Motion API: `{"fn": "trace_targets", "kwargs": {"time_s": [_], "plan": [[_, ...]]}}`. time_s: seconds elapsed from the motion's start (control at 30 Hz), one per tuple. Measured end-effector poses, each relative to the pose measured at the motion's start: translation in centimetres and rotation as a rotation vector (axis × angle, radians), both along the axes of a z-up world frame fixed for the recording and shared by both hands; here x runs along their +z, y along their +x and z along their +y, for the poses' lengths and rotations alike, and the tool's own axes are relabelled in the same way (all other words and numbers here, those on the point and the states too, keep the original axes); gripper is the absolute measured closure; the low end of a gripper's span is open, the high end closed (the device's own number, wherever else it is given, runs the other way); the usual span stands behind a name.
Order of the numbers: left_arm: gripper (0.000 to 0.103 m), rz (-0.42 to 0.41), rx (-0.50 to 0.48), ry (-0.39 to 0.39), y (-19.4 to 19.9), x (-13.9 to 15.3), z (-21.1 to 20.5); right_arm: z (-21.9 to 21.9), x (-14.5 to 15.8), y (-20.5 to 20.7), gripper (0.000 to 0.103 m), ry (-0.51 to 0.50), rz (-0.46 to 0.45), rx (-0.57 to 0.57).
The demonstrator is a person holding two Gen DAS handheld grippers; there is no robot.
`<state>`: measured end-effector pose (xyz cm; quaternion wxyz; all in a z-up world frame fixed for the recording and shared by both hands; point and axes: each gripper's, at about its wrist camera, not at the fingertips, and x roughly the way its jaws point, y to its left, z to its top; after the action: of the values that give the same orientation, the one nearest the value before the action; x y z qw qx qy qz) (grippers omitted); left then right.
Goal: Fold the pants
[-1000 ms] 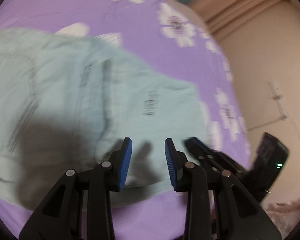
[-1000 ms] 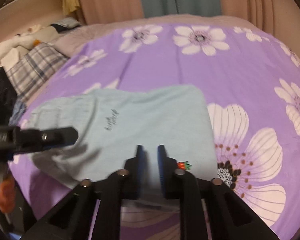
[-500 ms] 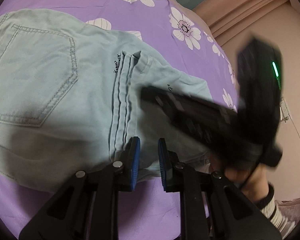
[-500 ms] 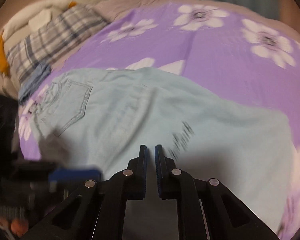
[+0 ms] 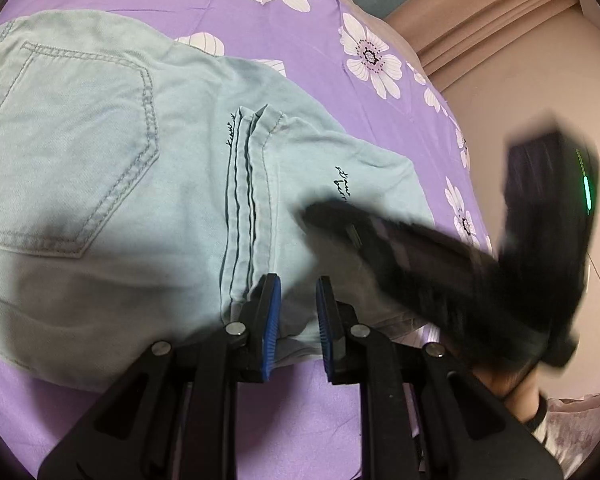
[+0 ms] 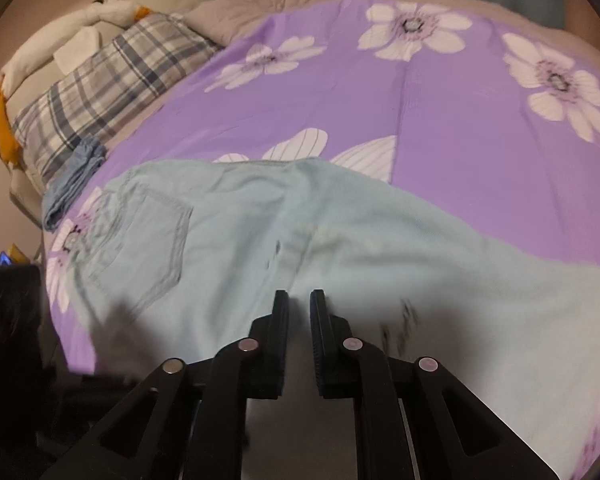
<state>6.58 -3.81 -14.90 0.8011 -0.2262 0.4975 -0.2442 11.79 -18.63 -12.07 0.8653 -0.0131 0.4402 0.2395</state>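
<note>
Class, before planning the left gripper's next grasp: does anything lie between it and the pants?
Nothing visible does. The left gripper sits right at the near edge of the pants, jaws slightly apart. The right gripper is blurred and off to one side, over the cloth.

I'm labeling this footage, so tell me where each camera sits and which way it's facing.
Left wrist: rides the left tongs, looking along them at the folded pants on the purple bedspread; the right tongs cross in blurred, wrist below.
Right wrist: rides the right tongs, looking over the pants toward the plaid pillow; only its own tongs show clearly.
Shared: pants, bedspread.
</note>
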Motion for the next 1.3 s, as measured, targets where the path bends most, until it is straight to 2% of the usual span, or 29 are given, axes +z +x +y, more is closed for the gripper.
{"fn": "trace_targets", "kwargs": {"time_s": [0.17,0.3,0.37,0.43,0.5,0.53,0.6,0.73,0.83,1.03,1.3], "plan": [[0.086,0.006,-0.002,0.007,0.2,-0.3,-0.1,-2.3,-1.3,-6.0,0.091,-0.082,-0.024,-0.038],[0.086,0.016,-0.007,0.004,0.3,-0.2,0.0,-3.0,-1.4,-10.0,0.091,-0.079,-0.078,-0.052],[0.085,0.014,-0.008,0.002,-0.1,0.3,0.4,-3.7,-1.4,-10.6,0.091,-0.065,-0.042,-0.057],[0.077,-0.008,-0.01,0.003,-0.9,1.0,0.9,-4.0,-0.9,-10.9,0.09,-0.047,-0.021,-0.066],[0.045,-0.034,0.009,0.024,-2.2,1.7,1.9,-4.6,0.0,-11.7,0.087,-0.018,-0.043,-0.07],[0.043,-0.047,0.027,0.005,-3.1,2.0,2.9,-4.6,0.2,-12.1,0.081,-0.008,-0.054,-0.074],[0.043,-0.045,0.053,-0.028,-4.3,2.1,4.6,-4.9,0.7,-12.5,0.076,0.027,-0.07,-0.082],[0.043,-0.043,0.136,-0.088,-6.7,2.1,8.5,-4.7,0.9,-12.4,0.076,0.074,-0.084,-0.096],[0.041,-0.031,0.218,-0.101,-8.0,1.5,11.6,-4.3,0.8,-12.0,0.076,0.095,-0.078,-0.095],[0.041,0.048,0.38,-0.181,-8.1,-0.7,16.0,-2.5,0.5,-11.9,0.076,0.108,-0.07,-0.054],[0.041,0.026,0.461,-0.244,-6.6,-1.1,17.7,-1.4,0.5,-11.9,0.076,0.08,-0.074,-0.027]]}}
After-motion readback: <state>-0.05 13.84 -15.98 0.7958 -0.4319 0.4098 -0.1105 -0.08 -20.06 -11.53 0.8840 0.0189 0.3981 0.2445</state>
